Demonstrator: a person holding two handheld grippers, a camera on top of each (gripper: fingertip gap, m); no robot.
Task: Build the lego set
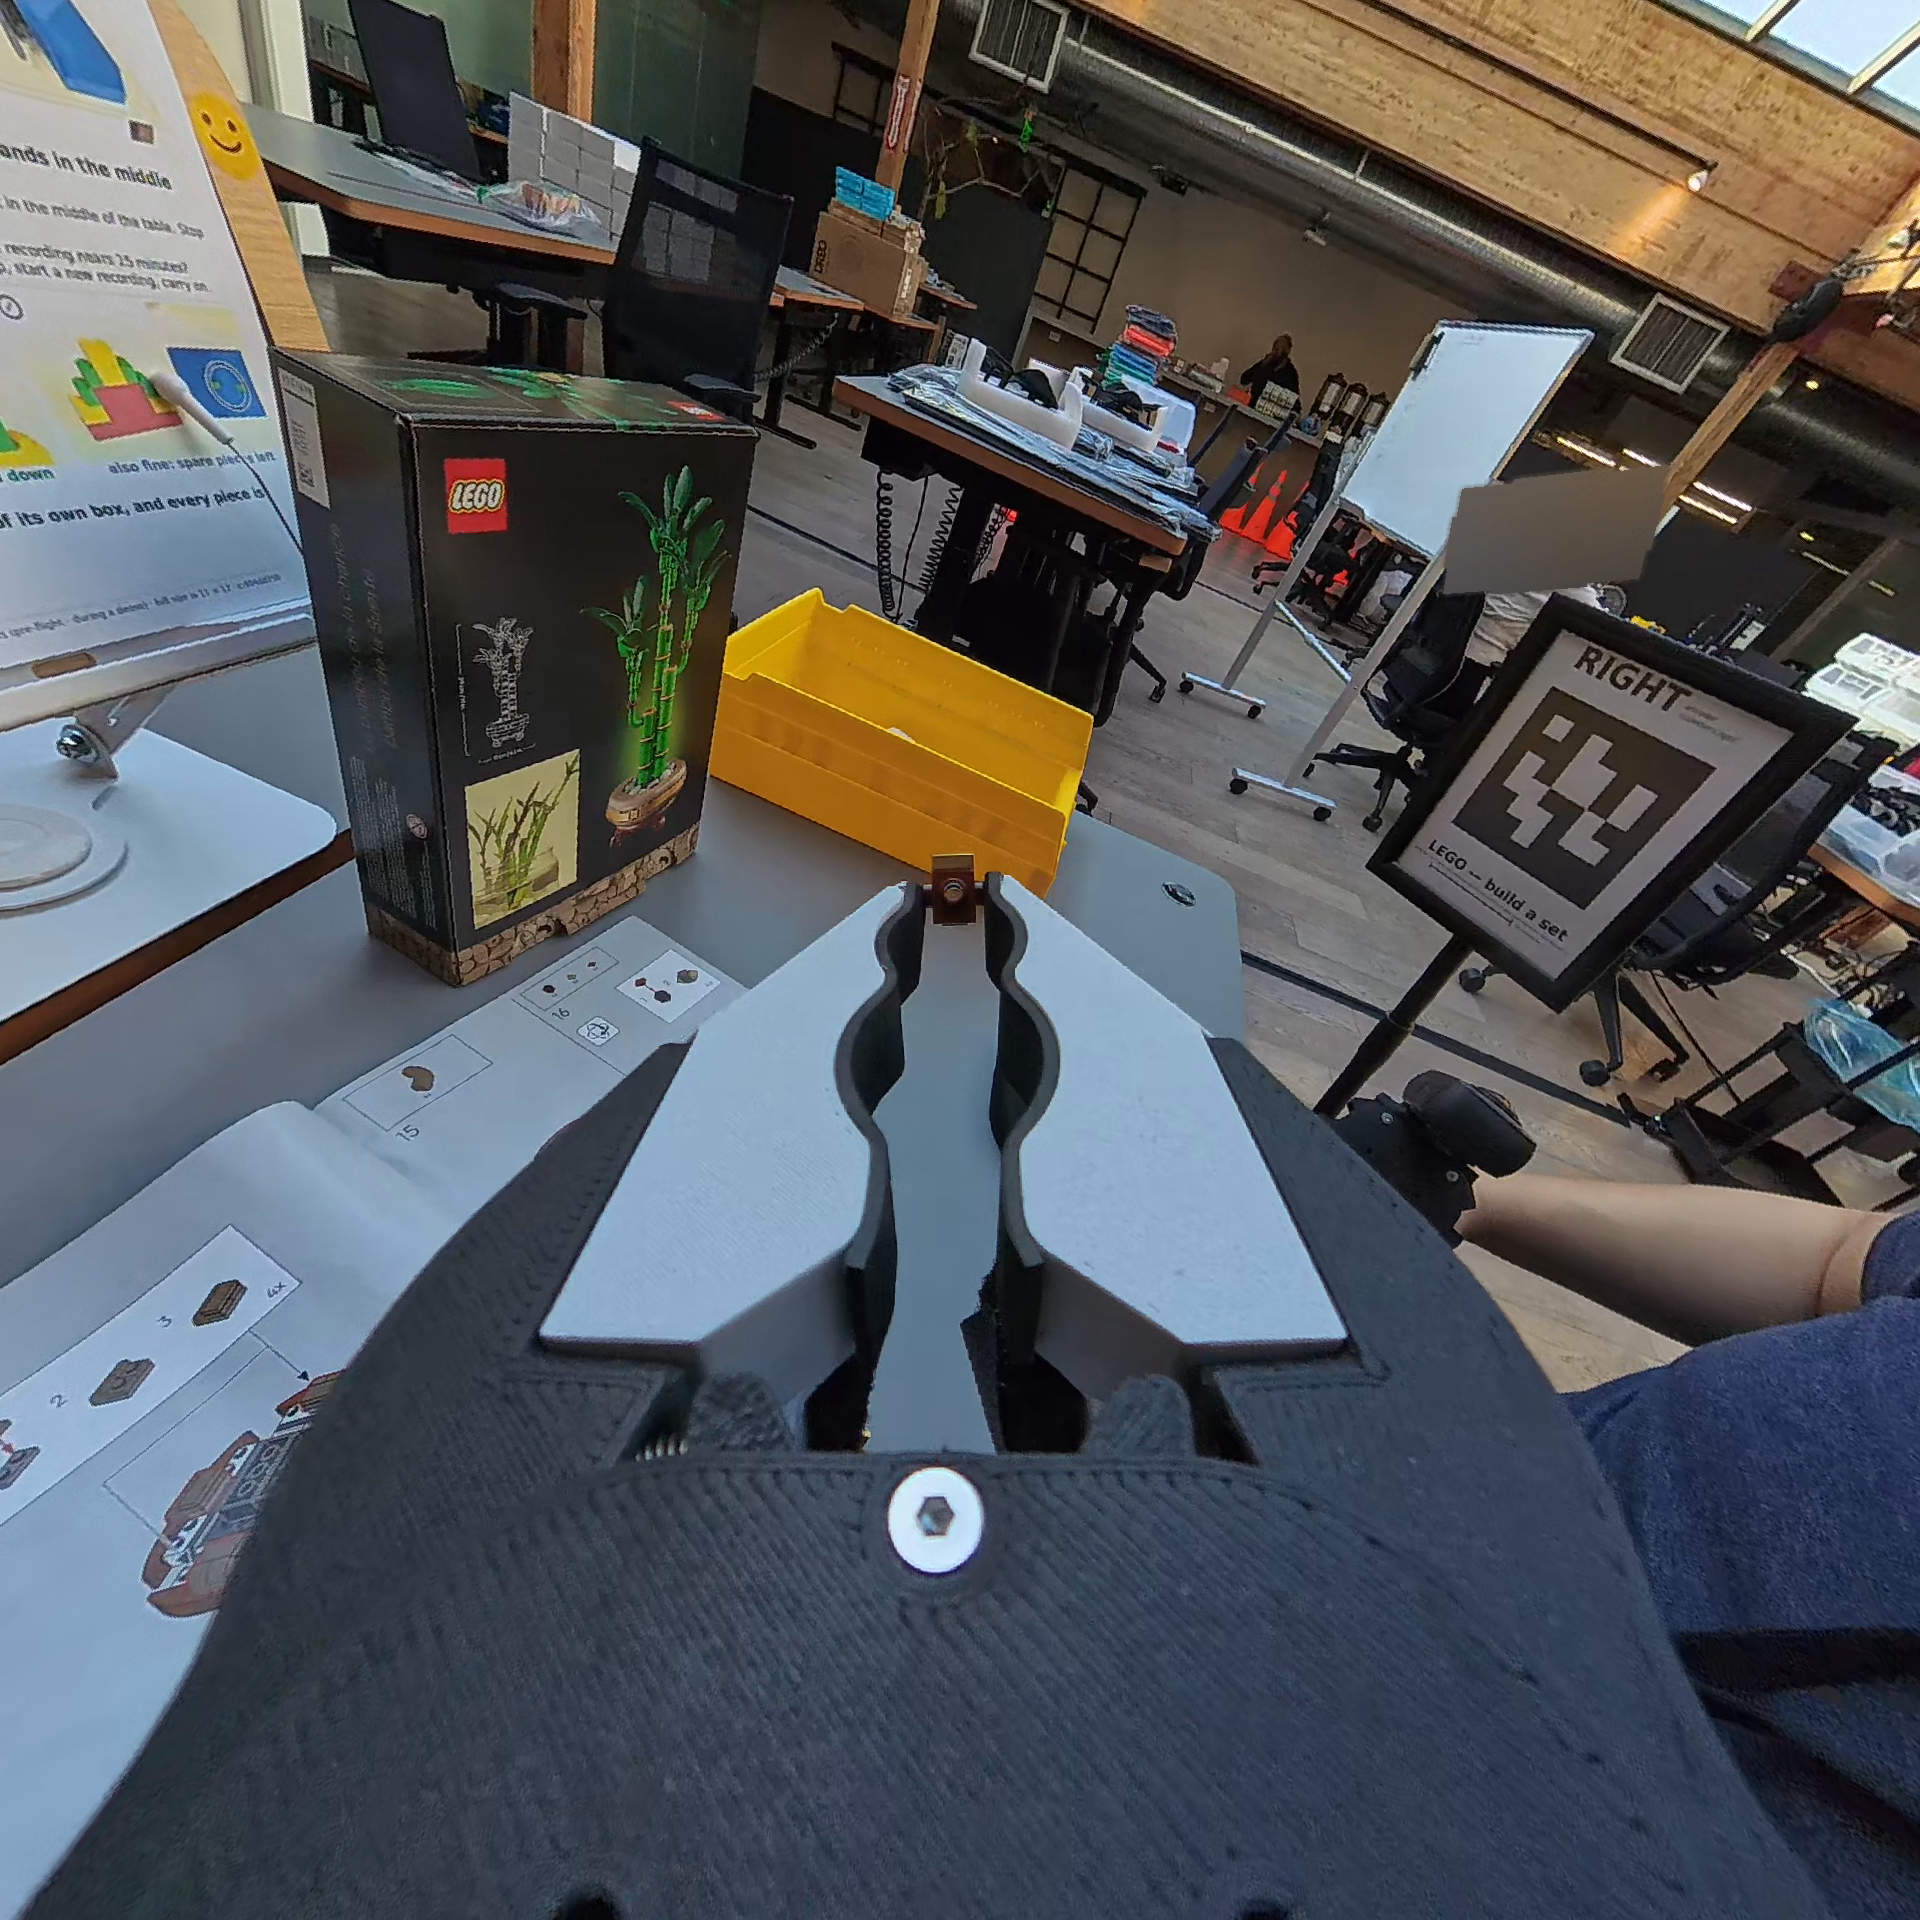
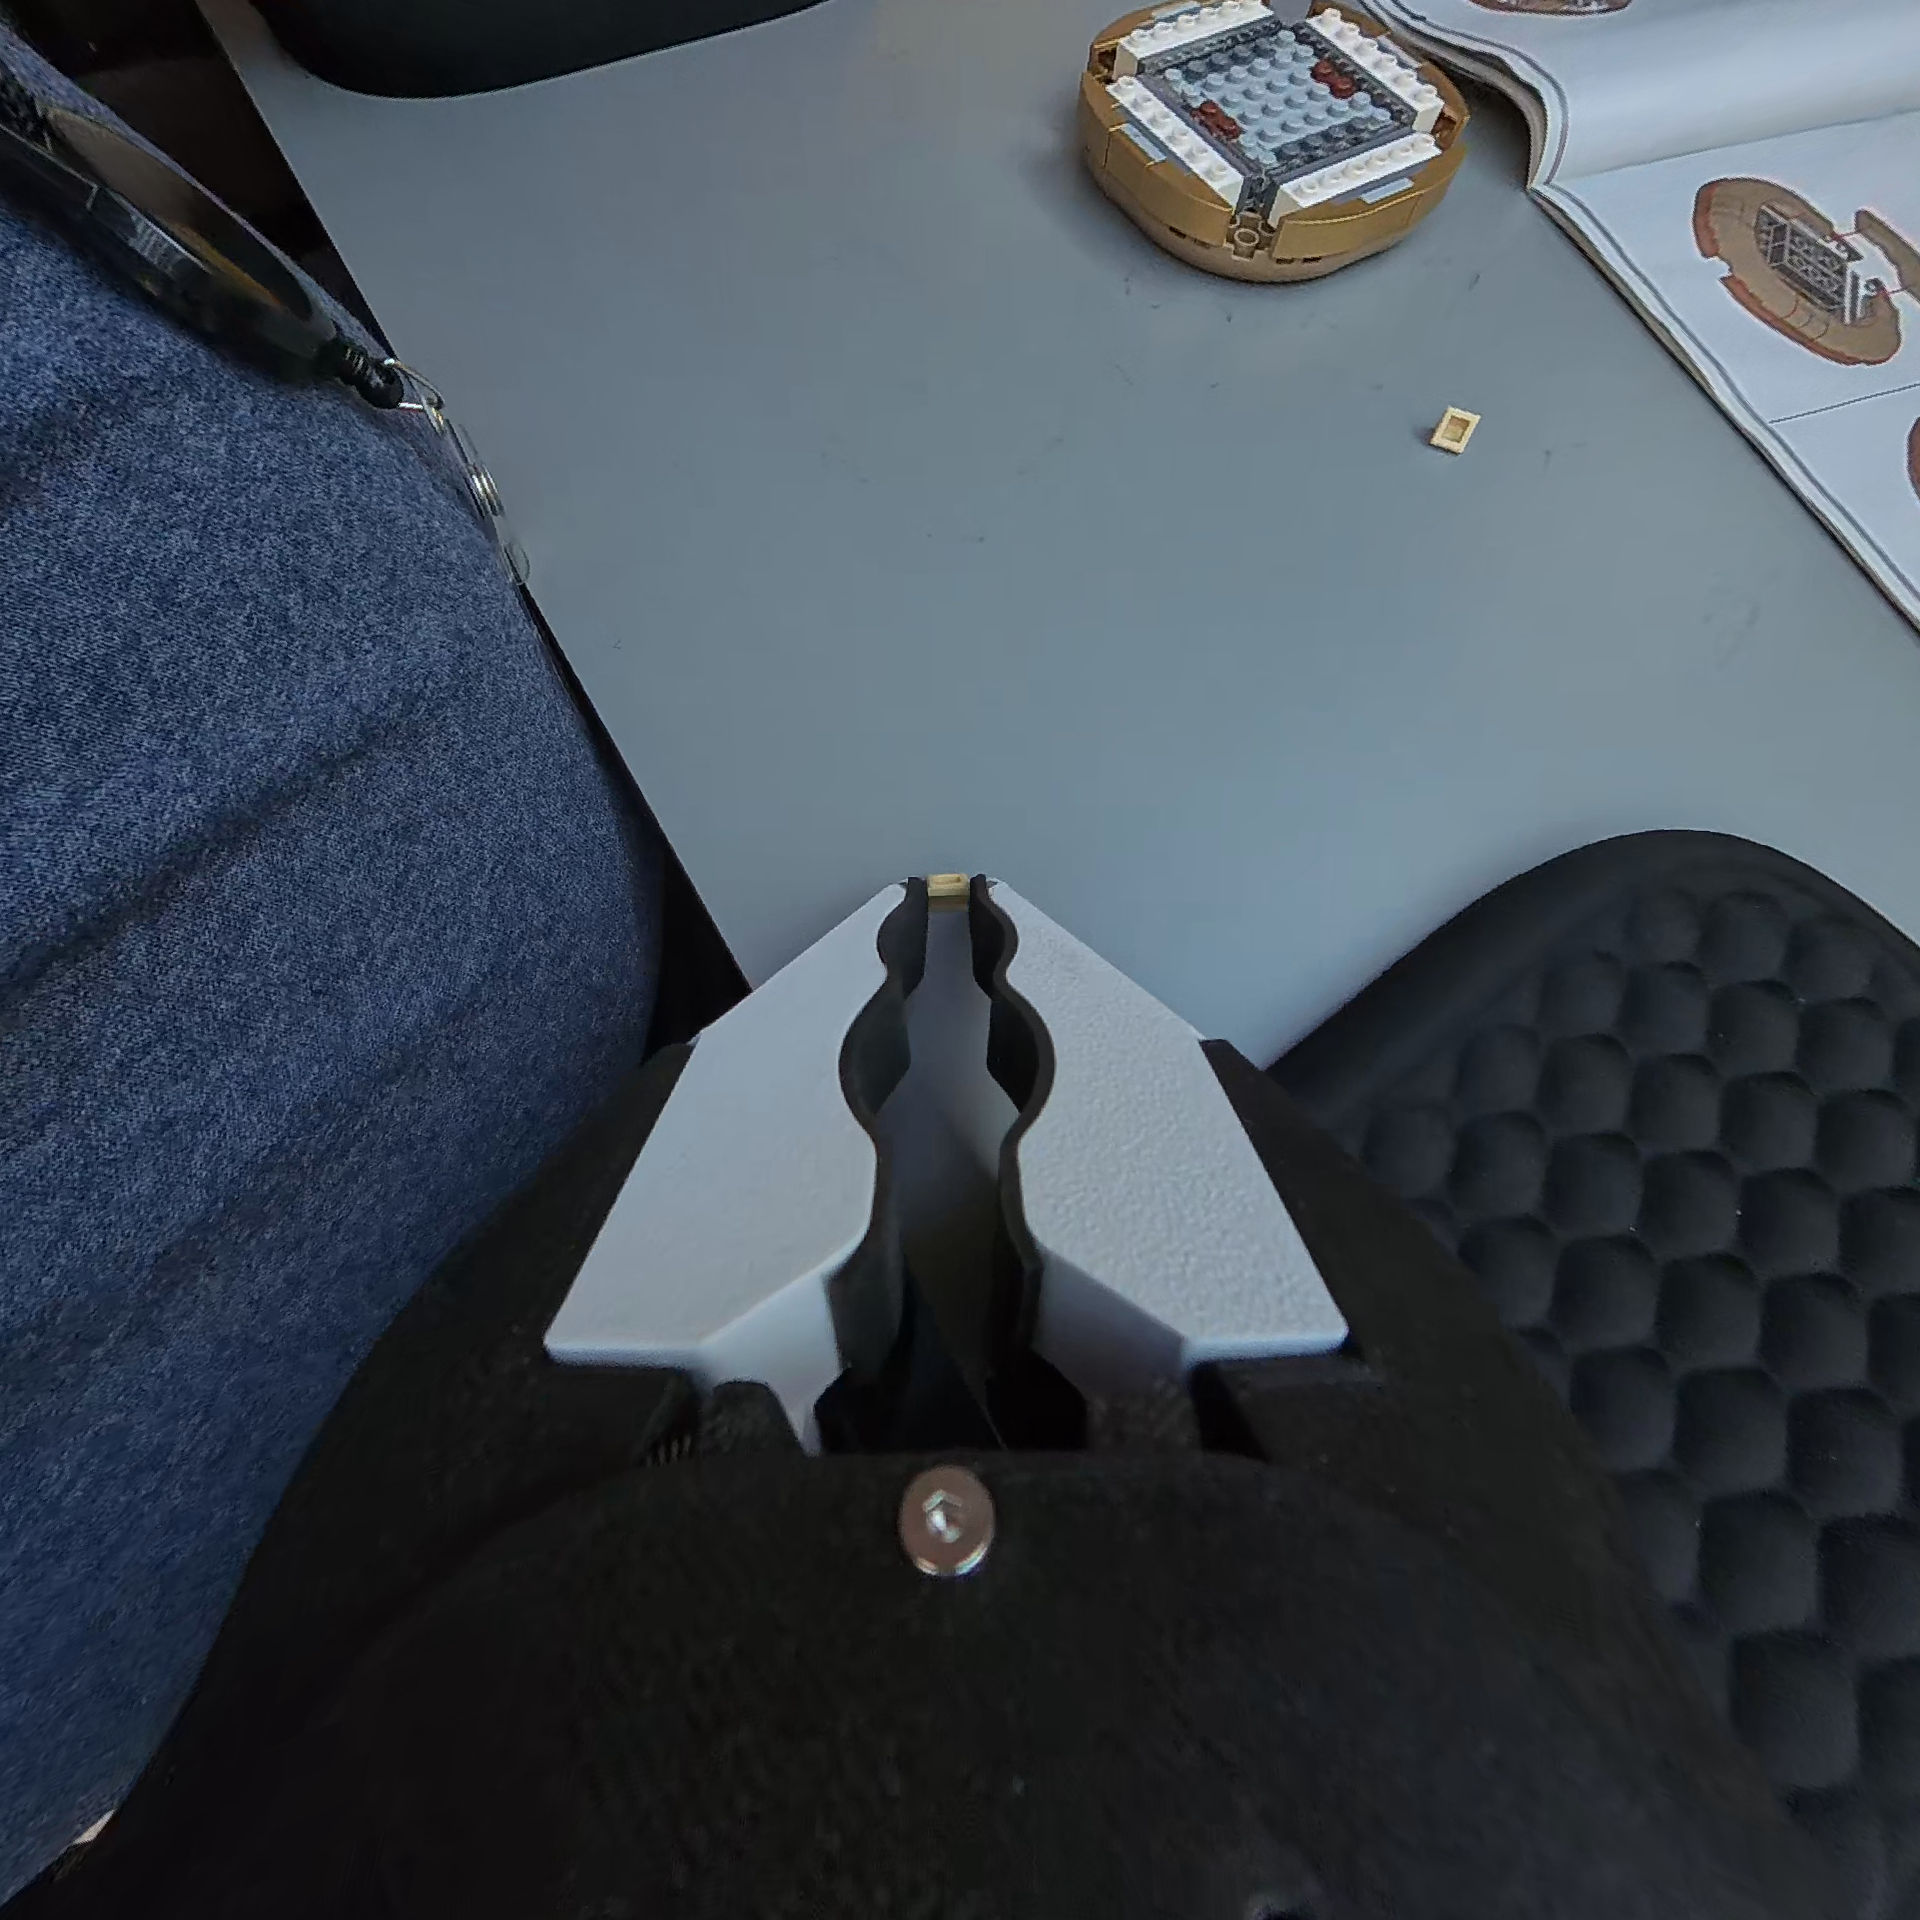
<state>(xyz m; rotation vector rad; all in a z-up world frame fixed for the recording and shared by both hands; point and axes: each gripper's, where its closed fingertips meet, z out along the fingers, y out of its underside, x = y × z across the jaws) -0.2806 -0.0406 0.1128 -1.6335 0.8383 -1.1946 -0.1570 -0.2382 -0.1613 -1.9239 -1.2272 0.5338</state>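
My left gripper point(image 1: 952, 896) is shut on a small brown lego piece point(image 1: 952, 894) and holds it in the air above the grey table, in front of the yellow tray. My right gripper point(image 2: 948, 889) is shut on a small tan lego piece point(image 2: 948, 884) low over the table near its front edge. The round tan lego base point(image 2: 1272, 135), with white, grey and dark red bricks on top, sits on the table far ahead of the right gripper. A second loose tan piece point(image 2: 1452, 429) lies on the table to its right.
The open instruction booklet point(image 1: 312, 1174) lies left of the left gripper; it also shows at the right edge point(image 2: 1766, 260). The black set box point(image 1: 520, 665) stands behind it beside a yellow tray point(image 1: 904, 727). A person's blue sleeve point(image 2: 260, 831) and a black cushion point(image 2: 1662, 1195) flank the right gripper. The grippers' ends are close to 35 cm from one another. My right gripper's tips are some 20 cm from the round tan lego base point(image 2: 1272, 135).
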